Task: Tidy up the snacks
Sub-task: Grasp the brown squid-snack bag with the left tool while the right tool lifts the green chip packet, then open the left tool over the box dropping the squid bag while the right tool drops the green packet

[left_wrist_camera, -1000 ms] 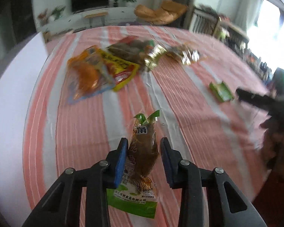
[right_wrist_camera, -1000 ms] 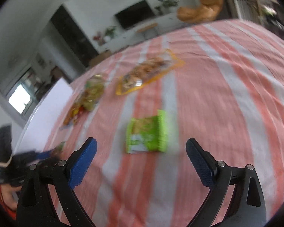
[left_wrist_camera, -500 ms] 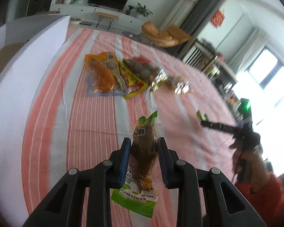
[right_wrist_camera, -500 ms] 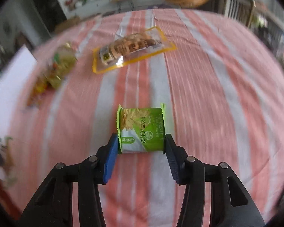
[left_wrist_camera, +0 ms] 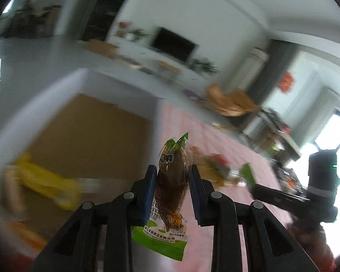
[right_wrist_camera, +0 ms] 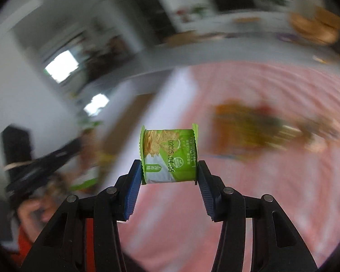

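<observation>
The left gripper (left_wrist_camera: 173,192) is clenching a brown snack packet (left_wrist_camera: 172,188), long axis upright, just right of the box (left_wrist_camera: 90,124); the right gripper (right_wrist_camera: 168,181), clenching a green cracker pack (right_wrist_camera: 168,154), is farther right of it.

Right gripper (right_wrist_camera: 168,176) jaws clamp a green cracker packet (right_wrist_camera: 169,155) above the striped cloth (right_wrist_camera: 272,192).

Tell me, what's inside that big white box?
Inside the white box, a yellow snack packet lies on the brown cardboard floor, with something orange nearer the camera. Blur hides what they are, and the left gripper with its brown snack packet covers the near corner.
</observation>
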Demonstrator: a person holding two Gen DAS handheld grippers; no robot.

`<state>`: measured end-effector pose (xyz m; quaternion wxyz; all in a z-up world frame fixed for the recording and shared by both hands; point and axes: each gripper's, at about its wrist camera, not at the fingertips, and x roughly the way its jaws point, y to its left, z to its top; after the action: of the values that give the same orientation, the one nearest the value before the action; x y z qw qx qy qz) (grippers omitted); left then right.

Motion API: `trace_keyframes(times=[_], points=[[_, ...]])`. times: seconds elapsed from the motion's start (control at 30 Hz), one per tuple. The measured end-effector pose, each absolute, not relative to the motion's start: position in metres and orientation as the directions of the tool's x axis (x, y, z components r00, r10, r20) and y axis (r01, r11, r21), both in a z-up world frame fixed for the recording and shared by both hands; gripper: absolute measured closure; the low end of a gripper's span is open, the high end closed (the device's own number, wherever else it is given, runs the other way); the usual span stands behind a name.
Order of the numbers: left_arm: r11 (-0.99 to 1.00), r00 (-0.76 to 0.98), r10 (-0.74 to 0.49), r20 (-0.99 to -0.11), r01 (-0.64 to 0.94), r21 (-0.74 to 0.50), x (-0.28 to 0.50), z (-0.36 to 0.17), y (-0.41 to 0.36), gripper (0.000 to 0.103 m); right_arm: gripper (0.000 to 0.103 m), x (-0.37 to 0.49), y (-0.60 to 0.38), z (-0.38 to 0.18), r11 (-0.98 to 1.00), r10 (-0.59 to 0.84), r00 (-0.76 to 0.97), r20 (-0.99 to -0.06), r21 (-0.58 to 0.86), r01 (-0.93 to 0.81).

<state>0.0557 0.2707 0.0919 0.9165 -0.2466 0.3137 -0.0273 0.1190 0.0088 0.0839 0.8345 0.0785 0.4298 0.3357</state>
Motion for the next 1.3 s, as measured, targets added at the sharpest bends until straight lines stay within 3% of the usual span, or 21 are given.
trace_keyframes(times=[0.07, 0.1, 0.13, 0.17, 0.2, 0.23, 0.33, 0.43, 0.67, 0.8, 0.87, 1.07, 1.3], points=[[0.892, 0.786, -0.118, -0.607, -0.185, -0.413, 0.050, 0.086, 0.297, 0.075, 0.051, 0.114, 0.064, 0.088, 0.695, 0.685, 0.329, -0.650, 0.448, -0.562], [0.898, 0.768, -0.068, -0.637, -0.232, -0.375, 0.048, 0.081, 0.307, 0.070, 0.049, 0.112, 0.089, 0.088, 0.664, 0.708, 0.293, -0.642, 0.464, -0.587], [0.899, 0.739, -0.017, -0.674, -0.284, -0.334, 0.047, 0.074, 0.318, 0.053, 0.044, 0.112, 0.109, 0.088, 0.638, 0.725, 0.266, -0.635, 0.475, -0.606], [0.895, 0.725, 0.007, -0.689, -0.311, -0.318, 0.045, 0.069, 0.325, 0.041, 0.029, 0.112, 0.129, 0.085, 0.617, 0.734, 0.241, -0.634, 0.477, -0.626], [0.889, 0.718, 0.027, -0.695, -0.335, -0.312, 0.042, 0.066, 0.331, 0.022, 0.021, 0.113, 0.144, 0.081, 0.609, 0.733, 0.219, -0.644, 0.478, -0.633], [0.883, 0.721, 0.040, -0.692, -0.350, -0.313, 0.038, 0.063, 0.335, 0.018, 0.017, 0.114, 0.151, 0.077, 0.608, 0.732, 0.209, -0.648, 0.484, -0.630], [0.877, 0.733, 0.071, -0.677, -0.370, -0.308, 0.028, 0.060, 0.338, 0.017, 0.017, 0.113, 0.148, 0.070, 0.590, 0.759, 0.199, -0.619, 0.526, -0.613], [0.884, 0.752, 0.043, -0.658, -0.336, -0.326, 0.028, 0.062, 0.319, 0.017, 0.013, 0.113, 0.111, 0.063, 0.662, 0.708, 0.307, -0.636, 0.445, -0.603], [0.933, 0.784, -0.187, -0.592, -0.046, -0.356, 0.052, 0.083, 0.204, 0.016, 0.013, 0.123, -0.035, -0.023, 0.914, 0.259, 0.565, -0.783, 0.010, -0.406], [0.929, 0.704, -0.335, -0.626, 0.138, -0.343, 0.076, 0.073, 0.112, 0.004, 0.013, 0.124, -0.126, -0.056, 0.972, 0.092, 0.600, -0.795, -0.058, -0.226], [0.929, 0.653, -0.361, -0.666, 0.186, -0.321, 0.089, 0.060, 0.072, 0.004, 0.013, 0.122, -0.162, -0.062, 0.987, 0.038, 0.614, -0.788, -0.065, -0.145], [0.956, 0.554, -0.294, -0.779, 0.186, -0.229, 0.143, -0.017, 0.013, 0.004, 0.012, 0.125, -0.223, -0.077, 0.999, -0.032, 0.612, -0.790, -0.029, 0.014], [0.990, 0.547, -0.132, -0.827, 0.118, -0.080, 0.177, -0.064, 0.003, 0.004, 0.005, 0.136, -0.227, -0.081, 1.000, -0.024, 0.597, -0.802, -0.026, 0.006]])
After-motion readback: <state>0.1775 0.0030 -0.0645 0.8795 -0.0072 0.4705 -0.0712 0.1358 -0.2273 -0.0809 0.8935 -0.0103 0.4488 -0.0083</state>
